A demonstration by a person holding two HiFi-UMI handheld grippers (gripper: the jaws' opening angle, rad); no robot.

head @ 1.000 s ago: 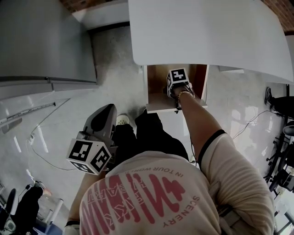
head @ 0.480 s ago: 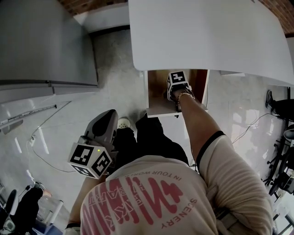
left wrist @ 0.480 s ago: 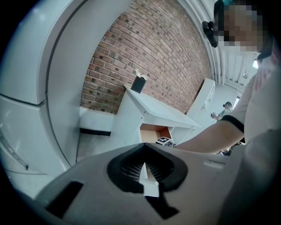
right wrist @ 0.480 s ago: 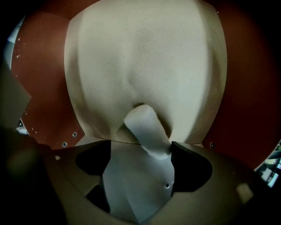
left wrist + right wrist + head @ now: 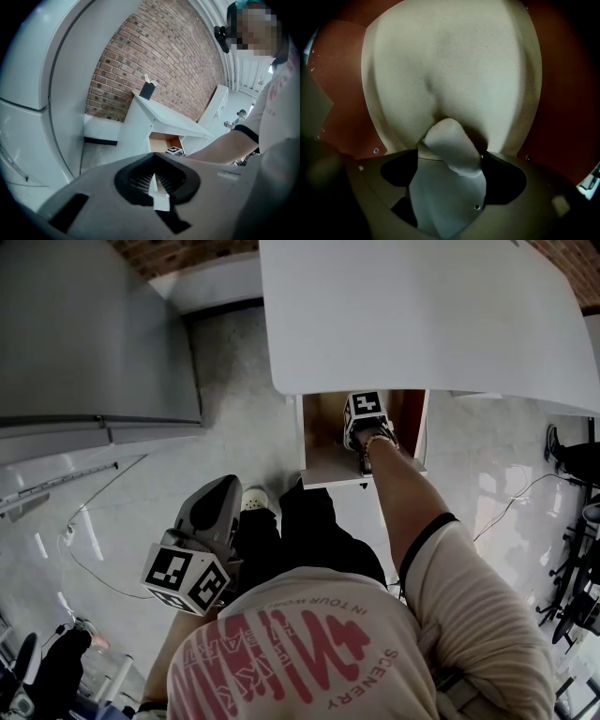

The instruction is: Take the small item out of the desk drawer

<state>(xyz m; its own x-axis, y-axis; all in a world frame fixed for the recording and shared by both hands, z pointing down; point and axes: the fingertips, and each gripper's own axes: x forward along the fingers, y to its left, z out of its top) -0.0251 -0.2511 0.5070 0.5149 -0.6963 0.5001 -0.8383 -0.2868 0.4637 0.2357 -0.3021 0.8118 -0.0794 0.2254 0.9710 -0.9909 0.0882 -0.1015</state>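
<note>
White, the item is sitting pinched in the right claw's jaws just over the drawer floor, so a steady squeeze and straight pull-back seem wisest; the left claw is hanging closed, empty.

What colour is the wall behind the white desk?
Red-brown brick; the wall shows best in the left gripper view.
</note>
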